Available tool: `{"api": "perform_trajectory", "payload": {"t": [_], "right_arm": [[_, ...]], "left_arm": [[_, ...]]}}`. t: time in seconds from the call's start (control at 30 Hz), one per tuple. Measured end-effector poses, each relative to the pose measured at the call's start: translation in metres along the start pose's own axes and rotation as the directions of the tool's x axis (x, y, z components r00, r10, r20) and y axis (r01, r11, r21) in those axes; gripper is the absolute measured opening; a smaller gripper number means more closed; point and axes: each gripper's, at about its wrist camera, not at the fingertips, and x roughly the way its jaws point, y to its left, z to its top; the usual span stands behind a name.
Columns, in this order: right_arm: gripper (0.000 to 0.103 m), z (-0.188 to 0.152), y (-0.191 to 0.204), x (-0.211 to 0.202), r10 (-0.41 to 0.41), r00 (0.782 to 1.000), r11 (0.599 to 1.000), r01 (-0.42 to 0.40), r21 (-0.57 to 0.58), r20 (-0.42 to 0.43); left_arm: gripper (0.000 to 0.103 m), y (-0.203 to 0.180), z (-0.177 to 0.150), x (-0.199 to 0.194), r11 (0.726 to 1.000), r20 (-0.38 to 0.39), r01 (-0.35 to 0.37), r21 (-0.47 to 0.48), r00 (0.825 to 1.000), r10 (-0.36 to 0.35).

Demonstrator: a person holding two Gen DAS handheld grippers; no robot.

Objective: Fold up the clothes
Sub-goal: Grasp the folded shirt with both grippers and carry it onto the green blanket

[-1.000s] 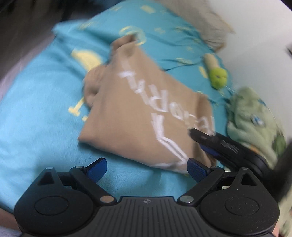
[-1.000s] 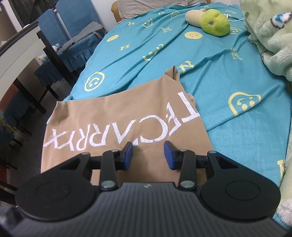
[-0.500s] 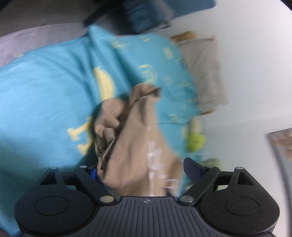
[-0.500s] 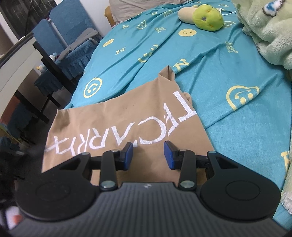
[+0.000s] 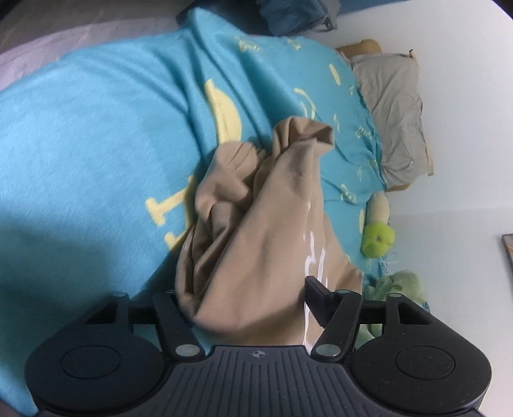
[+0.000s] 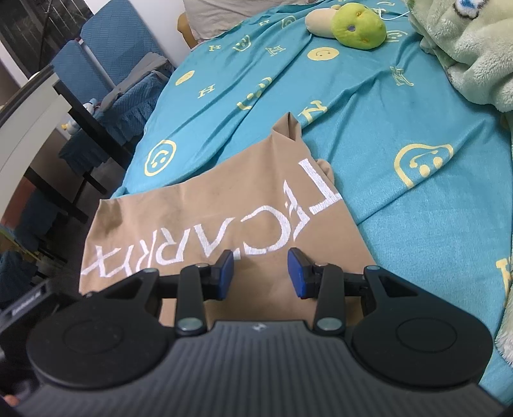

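A tan garment (image 6: 224,208) with white lettering lies on a bed with a teal sheet (image 6: 400,199). In the right wrist view it lies fairly flat, and my right gripper (image 6: 260,272) hovers open over its near edge, holding nothing. In the left wrist view the garment (image 5: 256,250) is bunched between the jaws of my left gripper (image 5: 247,298). The jaws stand wide apart with cloth filling the gap, and the left fingertip is hidden by cloth. I cannot tell if the cloth is pinched.
A green and beige plush toy (image 6: 352,25) lies far on the bed. A fluffy pale green blanket (image 6: 474,54) is heaped at the right. A grey pillow (image 5: 394,115) lies at the head. Blue chairs (image 6: 121,67) and a dark table stand left of the bed.
My left gripper has moved in onto the garment's edge and rolled over; cloth now fills its jaws and is bunched up. My right gripper has stayed open over the near edge.
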Motion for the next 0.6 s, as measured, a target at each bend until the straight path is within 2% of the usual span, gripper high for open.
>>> {"api": "perform_trajectory", "payload": {"t": [0.03,0.1,0.17,0.27,0.37,0.4,0.43,0.5,0.6], "right_arm": [[0.04,0.0,0.0,0.0,0.001,1.0,1.0,-0.001,0.0,0.001],[0.04,0.0,0.0,-0.001,0.0,1.0,1.0,0.0,0.0,0.005],[0.04,0.0,0.002,-0.004,-0.011,1.0,1.0,0.011,-0.01,0.014],[0.043,0.0,0.01,-0.014,-0.042,0.997,0.997,0.046,-0.058,0.06],[0.043,-0.001,0.009,-0.03,0.042,0.996,0.999,-0.041,-0.017,0.078],[0.053,-0.001,0.008,-0.036,0.075,0.994,0.997,-0.076,0.002,0.083],[0.073,-0.002,0.007,-0.041,0.108,0.99,0.994,-0.111,0.02,0.089],[0.1,-0.003,0.006,-0.052,0.174,0.979,0.982,-0.18,0.056,0.102],[0.103,-0.005,0.0,-0.066,0.286,0.952,0.944,-0.3,0.135,0.111]], "left_arm": [[0.052,0.0,0.0,0.0,1.0,0.017,-0.003,-0.007,1.0,0.003],[0.037,0.001,-0.001,0.001,1.0,0.032,0.003,-0.01,0.999,-0.003],[0.03,-0.001,-0.002,0.0,1.0,0.045,0.013,0.005,0.999,-0.013],[0.026,-0.003,-0.003,-0.002,0.999,0.058,0.019,0.028,0.998,-0.021],[0.025,-0.005,-0.005,-0.006,0.999,0.065,0.023,0.041,0.998,-0.026],[0.025,-0.005,-0.005,-0.007,0.999,0.067,0.024,0.044,0.997,-0.027],[0.025,-0.005,-0.005,-0.008,0.999,0.068,0.026,0.045,0.997,-0.029],[0.025,-0.005,-0.005,-0.009,0.998,0.069,0.029,0.047,0.997,-0.032],[0.025,-0.003,-0.005,-0.013,0.999,0.069,0.034,0.042,0.997,-0.036]]}}
